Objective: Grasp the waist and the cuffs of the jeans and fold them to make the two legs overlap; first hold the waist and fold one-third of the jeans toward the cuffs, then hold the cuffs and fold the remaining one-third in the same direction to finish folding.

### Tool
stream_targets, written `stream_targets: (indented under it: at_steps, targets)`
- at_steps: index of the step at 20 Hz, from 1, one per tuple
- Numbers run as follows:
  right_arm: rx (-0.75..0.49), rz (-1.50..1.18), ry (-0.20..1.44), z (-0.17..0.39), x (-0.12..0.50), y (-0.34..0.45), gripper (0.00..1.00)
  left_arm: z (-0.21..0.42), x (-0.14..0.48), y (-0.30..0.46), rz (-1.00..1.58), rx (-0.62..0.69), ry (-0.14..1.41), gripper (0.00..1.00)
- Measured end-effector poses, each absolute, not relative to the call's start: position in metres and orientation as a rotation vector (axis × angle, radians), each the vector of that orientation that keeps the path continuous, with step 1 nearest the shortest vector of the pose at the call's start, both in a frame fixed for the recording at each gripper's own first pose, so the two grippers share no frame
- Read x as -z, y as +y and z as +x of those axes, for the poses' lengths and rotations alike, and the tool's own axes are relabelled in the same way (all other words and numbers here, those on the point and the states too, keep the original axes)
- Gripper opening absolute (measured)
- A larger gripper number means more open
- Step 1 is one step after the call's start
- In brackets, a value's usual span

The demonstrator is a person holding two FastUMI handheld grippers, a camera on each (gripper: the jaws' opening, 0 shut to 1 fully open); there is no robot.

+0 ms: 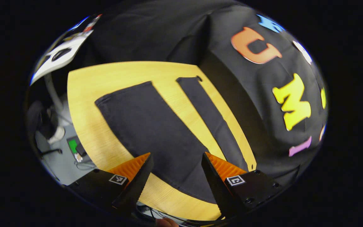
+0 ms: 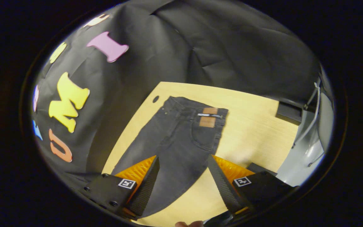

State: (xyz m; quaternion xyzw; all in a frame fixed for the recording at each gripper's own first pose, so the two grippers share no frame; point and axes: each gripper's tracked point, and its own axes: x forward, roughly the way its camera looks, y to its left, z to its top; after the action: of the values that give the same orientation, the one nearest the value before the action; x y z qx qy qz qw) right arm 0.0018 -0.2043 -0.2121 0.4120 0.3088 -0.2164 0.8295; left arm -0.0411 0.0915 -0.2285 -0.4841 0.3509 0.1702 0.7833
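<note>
**Jeans lie spread on the table, both grippers open above them**

The dark jeans point(image 2: 181, 138) lie flat on the wooden table point(image 2: 250, 126), legs parted and not yet overlapped. In the right gripper view the waist point(image 2: 197, 105) is at the far end, with a brown leather patch point(image 2: 208, 117) beside the back pocket. In the left gripper view the two legs run away from the camera: the near leg point(image 1: 150, 126) looks broad, the far leg point(image 1: 210, 116) narrow, and a strip of bare table point(image 1: 83, 104) shows between them. The cuffs point(image 1: 123, 91) sit at the far end of that view.

The left gripper point(image 1: 176, 164) hangs over the leg end with its jaws wide apart, holding nothing. The right gripper point(image 2: 183, 167) hangs over the seat and thigh, also spread wide and holding nothing.

The denim is likely soft and limp yet fairly thick, so it should drape and sag from any pinch point instead of keeping its shape. The waistband and the cuff hems look like the best holds, being doubled and stiffer, so a grip there should not slip. A pinch should take only the layers meant to move. Dragging on the wood could bunch the cloth.
</note>
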Motion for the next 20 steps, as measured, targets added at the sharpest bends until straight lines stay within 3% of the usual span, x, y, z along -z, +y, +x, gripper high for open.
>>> stream_targets:
  at_steps: [10,20]
  targets:
    - [0.517,0.943,0.769,0.019,0.260,-0.232,0.96,-0.054,0.284,0.149,-1.350,-0.611,0.811,0.99]
    - [0.549,1.036,0.756,0.041,0.281,-0.249,0.96,-0.009,0.286,0.161,-1.410,-0.530,0.709,0.98]
